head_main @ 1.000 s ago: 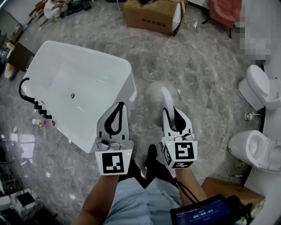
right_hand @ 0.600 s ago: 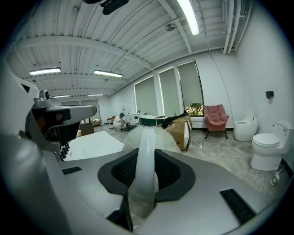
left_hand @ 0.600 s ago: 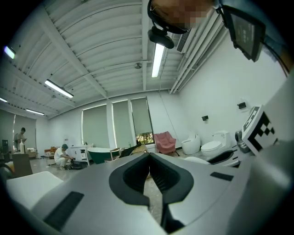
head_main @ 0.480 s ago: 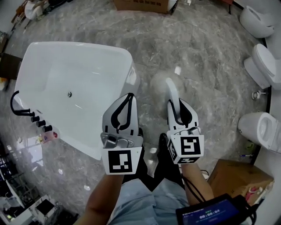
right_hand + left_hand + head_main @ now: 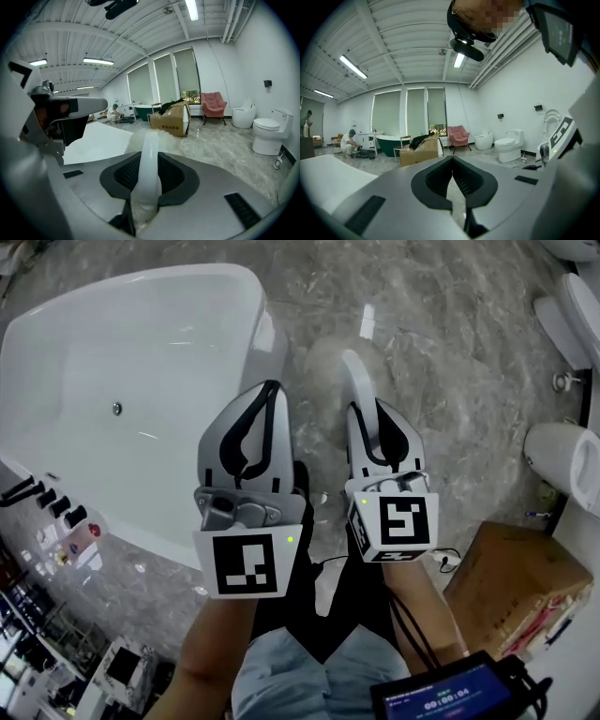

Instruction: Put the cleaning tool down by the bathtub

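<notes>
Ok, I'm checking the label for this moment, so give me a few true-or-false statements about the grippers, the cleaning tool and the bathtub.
1. The right gripper is clamped on the white handle of the cleaning tool. True.
2. The left gripper grips the cleaning tool too. False: its jaws are together with nothing between them.
3. The cleaning tool lies inside the bathtub. False: it is held over the floor, to the right of the bathtub.
4. In the head view the bathtub lies left of both grippers. True.

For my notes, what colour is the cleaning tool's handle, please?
The handle is white, clearest in the right gripper view.
</notes>
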